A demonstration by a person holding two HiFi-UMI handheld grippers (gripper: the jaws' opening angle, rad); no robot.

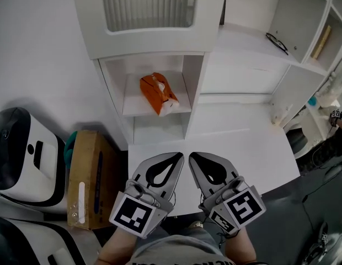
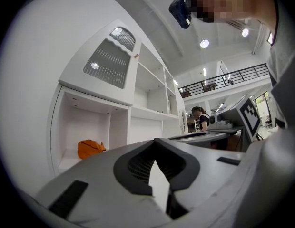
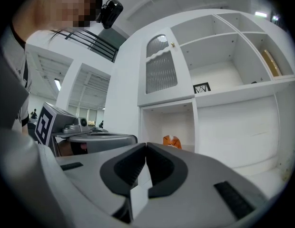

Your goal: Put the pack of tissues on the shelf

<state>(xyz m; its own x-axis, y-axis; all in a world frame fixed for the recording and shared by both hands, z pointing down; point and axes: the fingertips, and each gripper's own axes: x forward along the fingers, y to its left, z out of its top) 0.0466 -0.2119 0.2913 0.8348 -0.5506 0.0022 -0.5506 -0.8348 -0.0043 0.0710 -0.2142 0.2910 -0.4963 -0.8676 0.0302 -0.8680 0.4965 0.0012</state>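
The orange pack of tissues point(image 1: 158, 94) lies alone in an open white shelf compartment point(image 1: 135, 108). It shows small in the left gripper view as the pack point(image 2: 90, 148) and in the right gripper view as the pack point(image 3: 172, 141). My left gripper point(image 1: 177, 157) and right gripper point(image 1: 193, 157) hang side by side over the near edge of the white table, well short of the shelf. Both are shut, with nothing between the fingers. The left gripper's tips point(image 2: 155, 141) and the right gripper's tips point(image 3: 145, 146) point toward the cabinet.
A white table point(image 1: 254, 148) stands below the shelf unit. A cardboard box point(image 1: 85, 178) and a white machine point(image 1: 22, 153) sit on the floor to the left. Glasses point(image 1: 277, 42) lie on an upper shelf at right. A cabinet door with ribbed glass point(image 1: 149, 4) hangs above the compartment.
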